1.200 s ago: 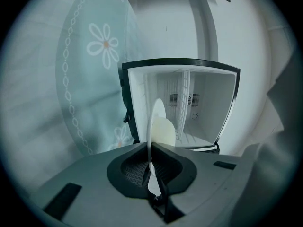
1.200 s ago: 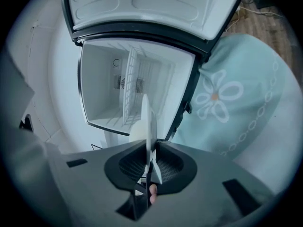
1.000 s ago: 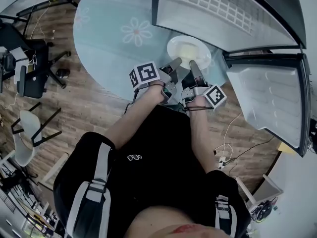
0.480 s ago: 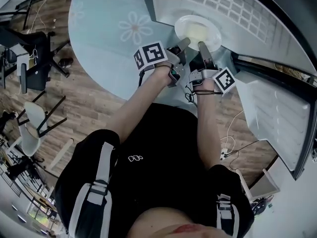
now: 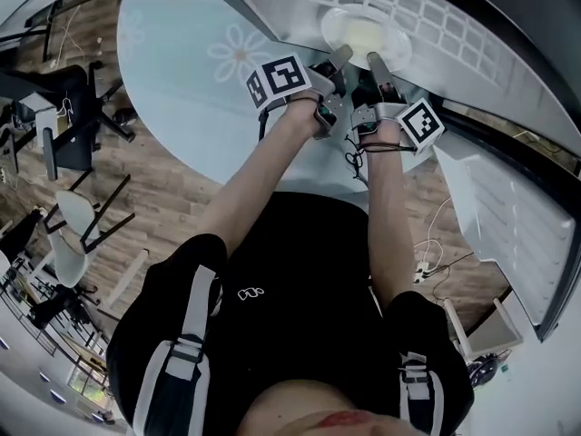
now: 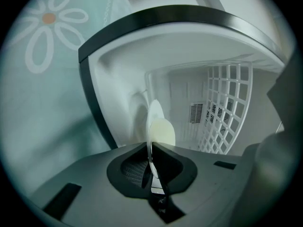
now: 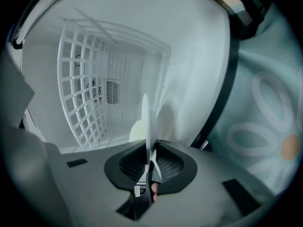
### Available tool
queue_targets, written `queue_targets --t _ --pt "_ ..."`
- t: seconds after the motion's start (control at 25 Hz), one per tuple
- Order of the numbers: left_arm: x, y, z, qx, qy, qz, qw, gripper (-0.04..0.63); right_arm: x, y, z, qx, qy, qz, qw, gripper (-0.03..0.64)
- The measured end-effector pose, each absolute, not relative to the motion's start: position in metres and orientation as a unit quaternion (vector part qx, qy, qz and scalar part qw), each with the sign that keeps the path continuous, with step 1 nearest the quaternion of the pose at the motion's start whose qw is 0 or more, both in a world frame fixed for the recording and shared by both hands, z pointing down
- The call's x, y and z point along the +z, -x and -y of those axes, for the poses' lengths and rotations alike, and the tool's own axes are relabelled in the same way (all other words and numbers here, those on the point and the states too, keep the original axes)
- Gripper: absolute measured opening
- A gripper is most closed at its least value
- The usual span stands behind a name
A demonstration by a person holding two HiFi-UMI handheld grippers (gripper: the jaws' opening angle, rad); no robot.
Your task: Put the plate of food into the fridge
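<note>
Holding plate (image 5: 365, 34) at fridge (image 5: 472, 48) mouth: right gripper (image 5: 374, 62) clamped on near rim, left gripper (image 5: 339, 58) opening, rim between jaws; interior straight ahead.

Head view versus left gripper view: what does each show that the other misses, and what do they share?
Head view only: the person's arms, the marker cubes, the wood floor and the chairs. Left gripper view only: the vent on the back wall of the fridge, and the left gripper close up, its fingers opening with the rim of the plate edge-on between them. Both: the plate with its pale food, the white grid shelf and the flower-print surface.
</note>
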State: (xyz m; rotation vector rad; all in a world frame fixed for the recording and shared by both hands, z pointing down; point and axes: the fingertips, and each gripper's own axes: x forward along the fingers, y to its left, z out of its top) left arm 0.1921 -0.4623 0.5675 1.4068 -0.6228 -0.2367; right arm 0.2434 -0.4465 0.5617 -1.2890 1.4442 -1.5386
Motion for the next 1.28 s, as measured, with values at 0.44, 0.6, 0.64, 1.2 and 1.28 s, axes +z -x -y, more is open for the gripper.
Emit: queue_targets --t 0.44,0.6,0.64,1.2,1.28 --pt "0.578 -0.195 0.478 -0.107 -0.617 0.283 0.726 0.043 0.57 -0.245 0.46 -0.589 0.503 -0.542 0.324 0.077" --pt "0.573 -0.182 0.478 -0.103 -0.619 0.298 0.719 0.044 0.569 -0.24 0.454 -0.586 0.523 -0.549 0.286 0.084" --pt "0.567 -0.176 0.475 -0.103 -0.621 0.303 0.715 0.048 0.565 -0.239 0.449 -0.584 0.53 -0.55 0.276 0.083" --pt "0.536 -0.133 0.441 -0.187 -0.599 0.3 0.719 0.132 0.56 -0.281 0.419 -0.538 0.594 -0.583 0.132 0.281" --pt "0.515 -0.121 0.429 -0.231 -0.578 0.287 0.728 0.081 0.559 -0.288 0.403 -0.501 0.624 -0.595 0.071 0.272"
